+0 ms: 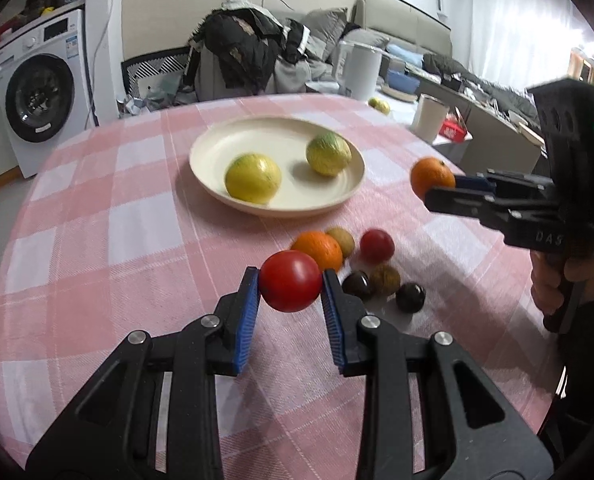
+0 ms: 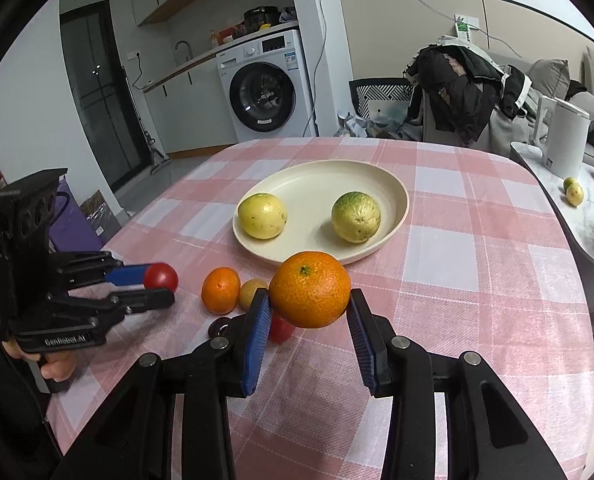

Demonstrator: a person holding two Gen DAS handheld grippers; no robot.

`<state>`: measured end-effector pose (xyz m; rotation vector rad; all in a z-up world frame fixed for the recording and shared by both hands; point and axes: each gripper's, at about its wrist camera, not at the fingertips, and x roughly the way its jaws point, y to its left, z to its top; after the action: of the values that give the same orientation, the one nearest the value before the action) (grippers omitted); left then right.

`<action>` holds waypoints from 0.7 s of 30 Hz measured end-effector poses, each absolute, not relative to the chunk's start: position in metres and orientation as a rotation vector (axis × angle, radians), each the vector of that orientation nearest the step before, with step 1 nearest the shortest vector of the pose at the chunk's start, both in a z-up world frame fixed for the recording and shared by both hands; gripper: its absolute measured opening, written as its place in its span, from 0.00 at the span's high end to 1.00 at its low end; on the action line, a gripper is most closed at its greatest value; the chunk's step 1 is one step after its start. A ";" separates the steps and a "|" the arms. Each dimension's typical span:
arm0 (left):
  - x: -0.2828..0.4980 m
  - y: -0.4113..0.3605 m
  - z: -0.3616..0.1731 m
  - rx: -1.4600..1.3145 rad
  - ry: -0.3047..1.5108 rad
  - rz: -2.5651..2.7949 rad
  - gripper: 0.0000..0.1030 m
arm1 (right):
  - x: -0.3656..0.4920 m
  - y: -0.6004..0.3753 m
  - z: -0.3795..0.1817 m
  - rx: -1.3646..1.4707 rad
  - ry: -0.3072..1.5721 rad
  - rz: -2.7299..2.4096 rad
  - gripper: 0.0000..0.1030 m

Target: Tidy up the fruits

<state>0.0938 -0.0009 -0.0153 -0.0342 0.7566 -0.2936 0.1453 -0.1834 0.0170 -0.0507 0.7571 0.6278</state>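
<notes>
- Left gripper: fingers closed on a red tomato, held clear of the table.
- Plate, cream, at 12 o'clock from the tomato: two yellow-green fruits inside, apart.
- Loose pile on the cloth at 1 o'clock from the tomato: small orange, second tomato, brown and dark fruits.
- Right gripper: fingers clamped on a large orange, lifted at 6 o'clock from the plate.
</notes>
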 end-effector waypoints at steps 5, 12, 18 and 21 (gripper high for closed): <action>0.097 0.009 -0.001 -0.047 0.722 -0.273 0.73 | 0.146 -0.189 0.024 -0.048 0.738 0.617 0.61; 0.107 0.009 0.017 -0.056 0.679 -0.257 0.73 | 0.146 -0.193 0.035 -0.034 0.699 0.610 0.61; 0.118 0.003 0.029 -0.049 0.654 -0.253 0.73 | 0.152 -0.191 0.047 -0.042 0.671 0.603 0.61; 0.125 0.000 0.032 -0.048 0.648 -0.244 0.73 | 0.155 -0.188 0.051 -0.044 0.664 0.601 0.61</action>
<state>0.1246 -0.0001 0.0320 -0.0476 0.6483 -0.2443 0.1553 -0.1881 0.0513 -0.0436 0.6639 0.6006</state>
